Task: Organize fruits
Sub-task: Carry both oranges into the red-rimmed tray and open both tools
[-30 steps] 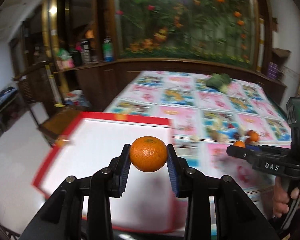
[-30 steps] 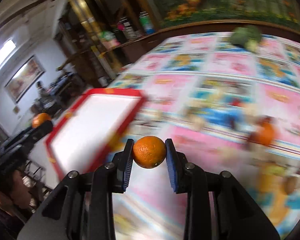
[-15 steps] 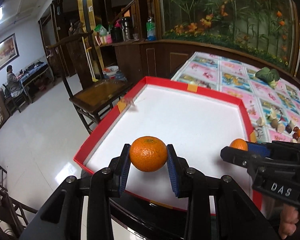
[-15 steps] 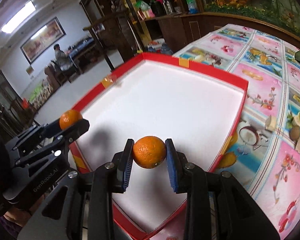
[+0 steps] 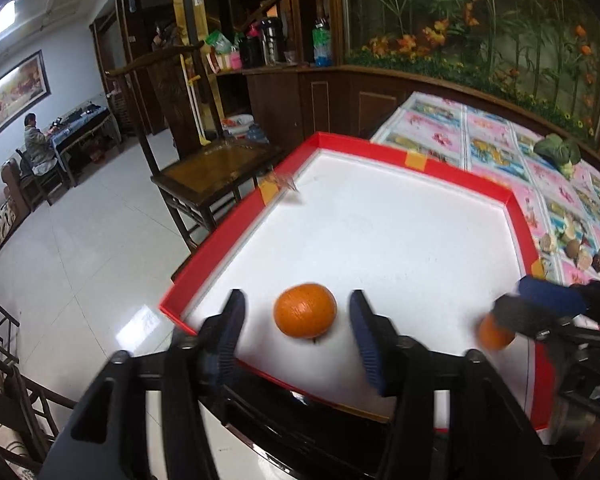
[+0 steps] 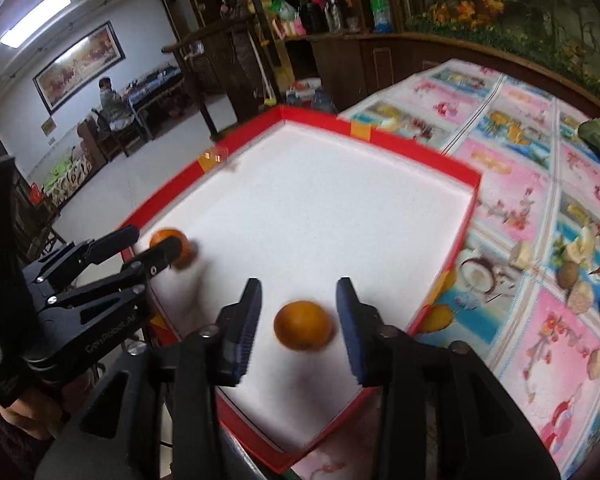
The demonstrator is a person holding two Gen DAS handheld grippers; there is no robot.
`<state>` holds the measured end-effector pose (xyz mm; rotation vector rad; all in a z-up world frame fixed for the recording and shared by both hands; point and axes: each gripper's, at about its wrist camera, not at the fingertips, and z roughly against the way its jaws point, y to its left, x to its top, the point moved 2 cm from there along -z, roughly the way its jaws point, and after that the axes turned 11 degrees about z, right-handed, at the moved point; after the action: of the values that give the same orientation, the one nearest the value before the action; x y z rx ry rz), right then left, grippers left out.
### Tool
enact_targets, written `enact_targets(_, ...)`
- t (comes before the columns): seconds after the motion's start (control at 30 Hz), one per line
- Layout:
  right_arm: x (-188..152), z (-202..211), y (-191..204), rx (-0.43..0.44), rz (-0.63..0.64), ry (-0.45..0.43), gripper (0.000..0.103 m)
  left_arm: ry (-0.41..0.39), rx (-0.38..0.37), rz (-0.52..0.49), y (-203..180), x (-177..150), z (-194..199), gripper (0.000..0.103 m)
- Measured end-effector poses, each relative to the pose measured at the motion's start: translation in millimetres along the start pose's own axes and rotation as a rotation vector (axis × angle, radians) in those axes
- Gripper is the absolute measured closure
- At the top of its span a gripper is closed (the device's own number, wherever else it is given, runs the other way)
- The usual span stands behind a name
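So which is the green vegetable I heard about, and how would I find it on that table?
Start at the big red-rimmed white tray, then follow the flowered tablecloth towards the wall of painted flowers. Near that far edge lies the green vegetable, alone. It is the only leafy green thing there; the other loose pieces, nearer the tray, are small and brown or orange.

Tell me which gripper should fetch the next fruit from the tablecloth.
Right, probably. The right gripper and left gripper are both open. The fruit pile sits on the tablecloth past the tray's right rim, the right gripper's side; the left gripper is at the tray's left corner.
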<state>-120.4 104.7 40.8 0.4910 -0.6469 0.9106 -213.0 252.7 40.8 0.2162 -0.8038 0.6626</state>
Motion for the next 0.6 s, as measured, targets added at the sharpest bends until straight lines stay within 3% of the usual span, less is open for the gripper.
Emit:
enact_targets(0.13,-4,38,-21,-0.049,-0.022,-0.093,0.055,-0.024,-0.025,0.016,8,7,10,0.043)
enact_targets(0.2,-14,52,-36,-0.104,-0.042,-0.095,0.054,-0.048,-0.025,0.026,15,12,15,0.043)
enact_targets(0.4,-55,46,-76,-0.237,-0.142,0.083,0.053,-0.129,0.036,0.051,45,22,26,0.037)
enact_targets(0.53,-65,18,-59,-0.221,-0.121,0.169,0.053,-0.107,0.041,0.056,51,20,20,0.037)
enact_targets(0.6,-63,12,-42,-0.262,-0.073,0.155,0.051,-0.102,0.034,0.051,50,18,19,0.037)
